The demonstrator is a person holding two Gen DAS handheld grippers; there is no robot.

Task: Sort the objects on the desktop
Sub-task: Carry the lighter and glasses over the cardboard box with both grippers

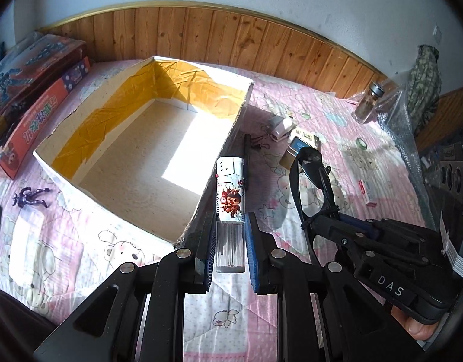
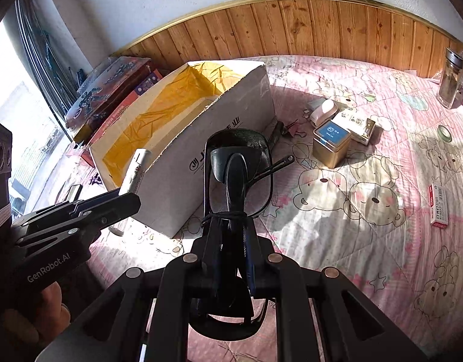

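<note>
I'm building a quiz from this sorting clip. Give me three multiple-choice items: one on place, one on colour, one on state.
1. Where does the small purple figure lie?
A. inside the box
B. on the quilt beside the box
C. on the jar

2. What colour lines the cardboard box inside walls?
A. yellow
B. green
C. blue

3. What does the left gripper hold?
A. nothing
B. a binder clip
C. a lighter

Answers: 1 B, it lies on the pink quilt outside the box wall. 2 A, yellow tape covers the inner walls. 3 C, the pads clamp the lighter by its clear end.
</note>
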